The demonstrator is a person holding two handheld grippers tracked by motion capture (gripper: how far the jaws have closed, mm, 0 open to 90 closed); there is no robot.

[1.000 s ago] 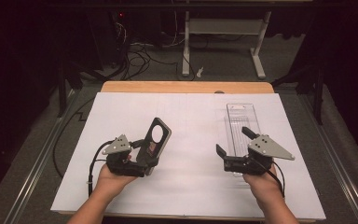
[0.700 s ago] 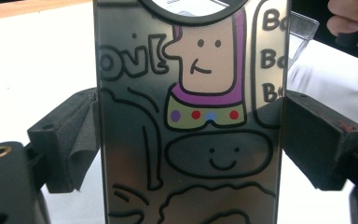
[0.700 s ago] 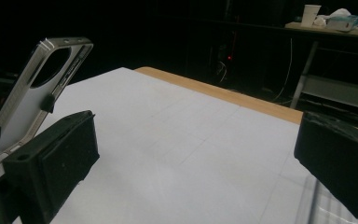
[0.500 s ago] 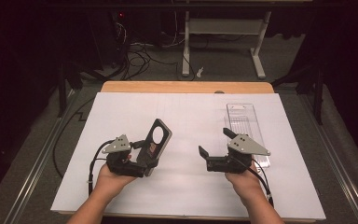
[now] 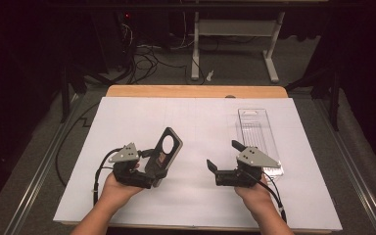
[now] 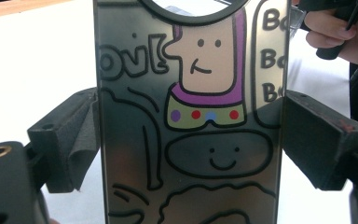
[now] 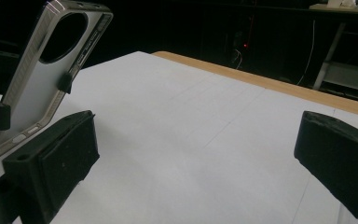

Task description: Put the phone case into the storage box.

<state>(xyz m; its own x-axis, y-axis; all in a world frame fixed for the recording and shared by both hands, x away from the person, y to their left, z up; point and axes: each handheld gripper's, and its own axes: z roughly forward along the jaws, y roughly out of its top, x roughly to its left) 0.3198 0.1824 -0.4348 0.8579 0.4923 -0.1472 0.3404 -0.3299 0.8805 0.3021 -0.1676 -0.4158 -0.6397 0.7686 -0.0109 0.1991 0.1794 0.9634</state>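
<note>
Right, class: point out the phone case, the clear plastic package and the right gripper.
phone case [image 6: 191, 116]: left gripper view, on its printed cartoon panel.
clear plastic package [image 5: 255, 129]: high view, on its ribbed middle.
right gripper [image 5: 223, 155]: high view, midway between its open fingertips.

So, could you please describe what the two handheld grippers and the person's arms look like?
Both the left gripper and the right gripper have black bodies, each topped by a grey three-cornered plate with small dark holes. Their two jaws are blocky and black, with matte dark pads. A black cable trails from each toward the person. No sleeves show on the forearms, which are bare.
</note>
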